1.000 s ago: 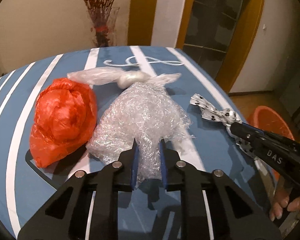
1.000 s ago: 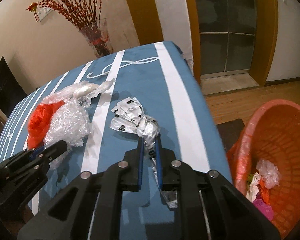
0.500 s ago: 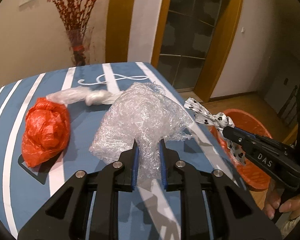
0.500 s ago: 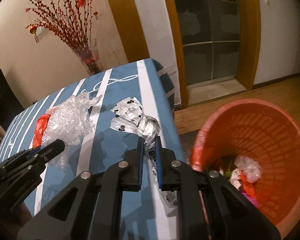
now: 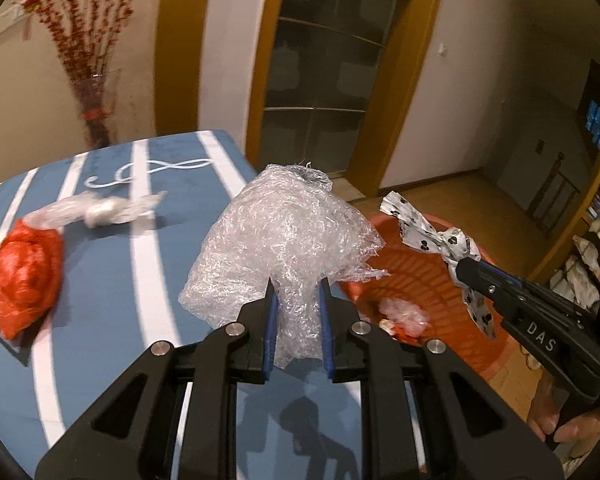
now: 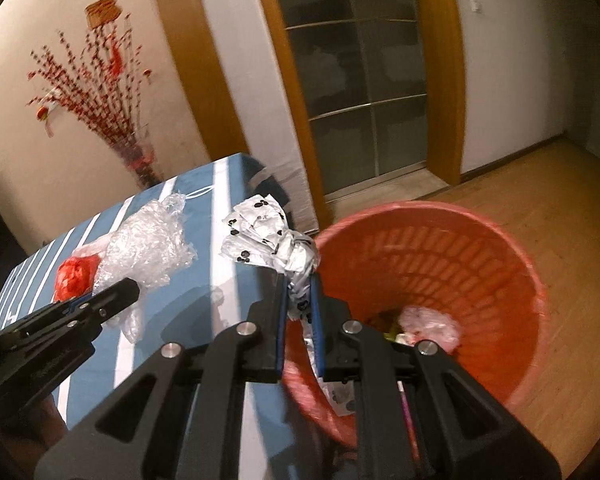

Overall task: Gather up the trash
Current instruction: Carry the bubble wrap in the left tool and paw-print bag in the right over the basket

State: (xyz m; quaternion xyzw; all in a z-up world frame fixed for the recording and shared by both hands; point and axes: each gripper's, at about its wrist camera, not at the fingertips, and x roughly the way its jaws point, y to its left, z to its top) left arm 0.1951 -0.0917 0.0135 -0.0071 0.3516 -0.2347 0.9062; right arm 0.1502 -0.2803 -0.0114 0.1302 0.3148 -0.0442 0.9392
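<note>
My left gripper (image 5: 298,286) is shut on a crumpled sheet of clear bubble wrap (image 5: 288,232), held above the table's right edge. My right gripper (image 6: 299,280) is shut on a white plastic bag with black spots (image 6: 264,230), lifted over the near rim of the orange waste basket (image 6: 480,256). From the left wrist view the right gripper (image 5: 466,266) shows with the spotted bag (image 5: 428,236) hanging over the basket (image 5: 428,280). An orange-red plastic bag (image 5: 26,268) and a twisted clear bag (image 5: 100,210) lie on the blue striped tablecloth (image 5: 112,288).
The basket stands on a wooden floor (image 6: 540,184) beside the table and holds several scraps (image 6: 428,322). A vase of red branches (image 5: 94,120) stands behind the table's far edge. A glass door (image 6: 364,80) is beyond. A person's hand (image 5: 560,428) grips the right tool.
Both grippers have lifted their loads off the table and carried them to the right, toward the basket. The bubble wrap now hangs clear of the cloth and the spotted bag is over the basket's rim.
</note>
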